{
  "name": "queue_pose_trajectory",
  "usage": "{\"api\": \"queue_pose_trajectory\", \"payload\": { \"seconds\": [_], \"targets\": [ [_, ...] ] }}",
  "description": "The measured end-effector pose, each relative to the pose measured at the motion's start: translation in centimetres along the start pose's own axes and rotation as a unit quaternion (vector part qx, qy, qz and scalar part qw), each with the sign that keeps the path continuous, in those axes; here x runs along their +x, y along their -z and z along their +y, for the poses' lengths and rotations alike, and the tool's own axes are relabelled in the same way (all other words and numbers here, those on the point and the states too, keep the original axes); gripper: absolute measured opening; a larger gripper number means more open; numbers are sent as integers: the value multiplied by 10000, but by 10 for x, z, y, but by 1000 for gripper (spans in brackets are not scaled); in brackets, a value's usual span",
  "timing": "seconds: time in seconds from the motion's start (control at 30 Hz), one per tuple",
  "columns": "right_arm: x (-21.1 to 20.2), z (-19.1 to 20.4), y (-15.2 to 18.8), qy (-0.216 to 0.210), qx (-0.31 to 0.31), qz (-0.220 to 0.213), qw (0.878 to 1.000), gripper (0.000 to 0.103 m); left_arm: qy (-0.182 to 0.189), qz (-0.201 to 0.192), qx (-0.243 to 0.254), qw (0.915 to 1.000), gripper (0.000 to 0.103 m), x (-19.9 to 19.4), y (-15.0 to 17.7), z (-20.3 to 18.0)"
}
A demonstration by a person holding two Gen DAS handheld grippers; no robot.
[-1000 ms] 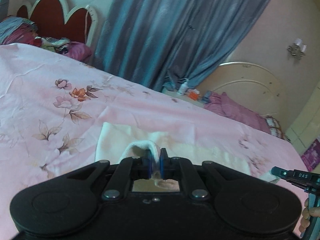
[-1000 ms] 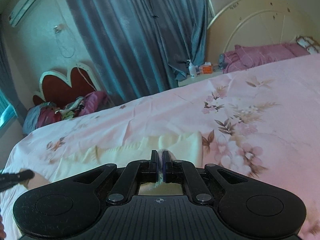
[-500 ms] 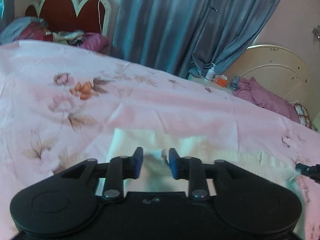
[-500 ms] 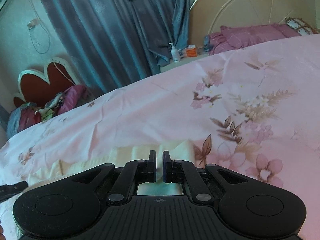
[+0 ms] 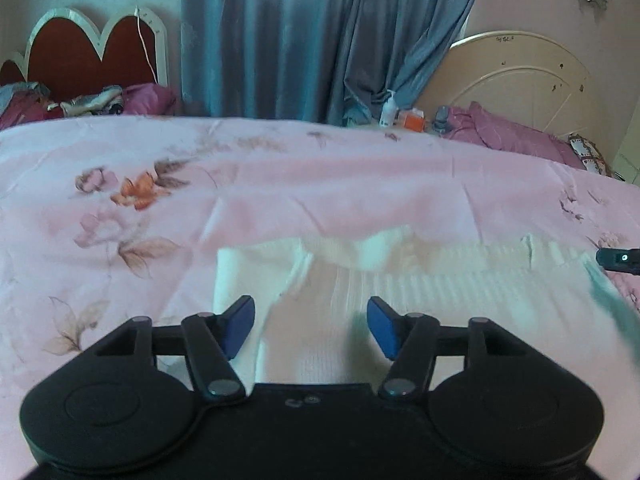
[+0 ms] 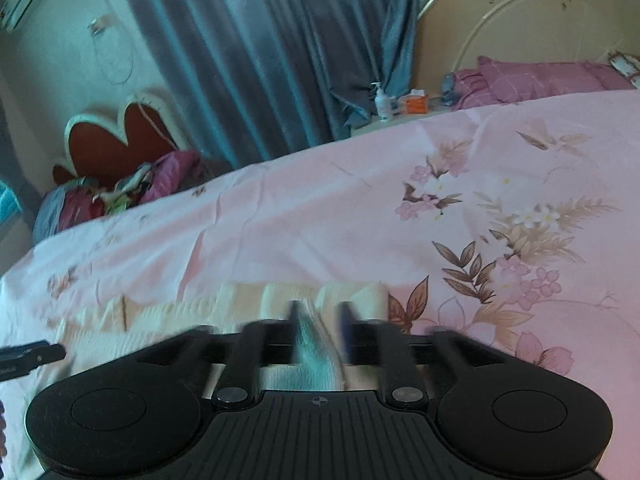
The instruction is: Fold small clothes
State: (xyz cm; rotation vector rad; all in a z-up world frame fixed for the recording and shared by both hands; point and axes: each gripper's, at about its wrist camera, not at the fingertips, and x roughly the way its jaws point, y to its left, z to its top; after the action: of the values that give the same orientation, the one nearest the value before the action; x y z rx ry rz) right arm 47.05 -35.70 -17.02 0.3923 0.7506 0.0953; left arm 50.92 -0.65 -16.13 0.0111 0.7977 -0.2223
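Observation:
A cream ribbed garment (image 5: 440,292) lies folded on the pink floral bedsheet (image 5: 280,184). My left gripper (image 5: 311,308) hangs just over the garment's left end. Its jaws are opening, the blue pads (image 5: 240,322) stand well apart, and the cloth lies loose beneath them. In the right wrist view the same garment (image 6: 240,300) stretches to the left. My right gripper (image 6: 320,312) is blurred at the garment's right end, its jaws opening, with a raised fold of cloth between them and gaps at both pads. Each gripper's tip shows at the edge of the other view.
Blue curtains (image 5: 280,40) hang behind the bed. A red scalloped headboard (image 5: 92,48) with heaped clothes is at the far left. A bottle (image 5: 387,110) and an orange box (image 5: 412,120) sit beside purple pillows (image 5: 512,132) and a cream headboard (image 5: 520,76).
Both grippers came down to the bed with the garment's edge pinched in them. The left one opened first, then the right, and the cloth dropped onto the garment.

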Motion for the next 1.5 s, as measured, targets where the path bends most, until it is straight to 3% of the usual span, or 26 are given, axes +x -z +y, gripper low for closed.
{"api": "queue_pose_trajectory", "payload": {
  "seconds": [0.07,0.2,0.23,0.27,0.3,0.37,0.43,0.5,0.8,0.87,1.0,1.1,1.17,1.23,1.3,1.33,1.37,1.5],
  "targets": [
    [0,3,3,-62,-209,-27,9998,53,65,48,-29,10000,45,4,2,2],
    [4,5,7,-148,-398,147,9990,53,139,104,-15,9998,38,8,6,3],
    [6,6,8,-175,-430,212,9987,52,167,106,-5,9998,30,7,6,3],
    [8,6,10,-214,-447,285,9984,40,191,121,12,9997,20,8,7,3],
    [11,7,11,-241,-479,395,9978,27,209,119,40,9997,17,7,7,3],
    [15,10,14,-165,-608,457,9970,23,265,112,57,9996,11,7,7,6],
    [19,9,14,-156,-582,528,9968,23,339,67,13,9994,9,7,8,9],
    [20,9,13,-204,-535,547,9969,3,402,-42,-14,9992,8,4,9,11],
    [-8,26,-2,112,-522,-328,9980,3,532,-842,-149,9949,7,-12,-5,13],
    [-1,29,-7,210,-530,-320,9979,3,463,-894,-282,9945,7,-6,-9,16],
    [26,29,0,526,-607,5,9968,3,319,-589,-152,9976,7,16,-1,13],
    [37,21,8,692,-601,140,9957,4,205,-557,-33,9982,9,23,7,12],
    [35,19,8,685,-551,128,9960,4,103,-550,89,9984,16,22,8,10],
    [27,19,4,703,-473,65,9964,17,43,-508,119,9986,26,18,7,9],
    [14,20,2,650,-440,-90,9969,43,-24,-514,6,9987,39,10,5,11],
    [7,22,1,614,-433,-159,9970,45,-46,-513,-43,9987,53,5,4,12],
    [1,25,1,572,-458,-203,9971,45,-76,-546,-81,9984,58,-1,4,14],
    [-20,42,4,424,-556,-264,9972,45,-84,-644,-79,9979,58,-25,5,14]
  ]
}}
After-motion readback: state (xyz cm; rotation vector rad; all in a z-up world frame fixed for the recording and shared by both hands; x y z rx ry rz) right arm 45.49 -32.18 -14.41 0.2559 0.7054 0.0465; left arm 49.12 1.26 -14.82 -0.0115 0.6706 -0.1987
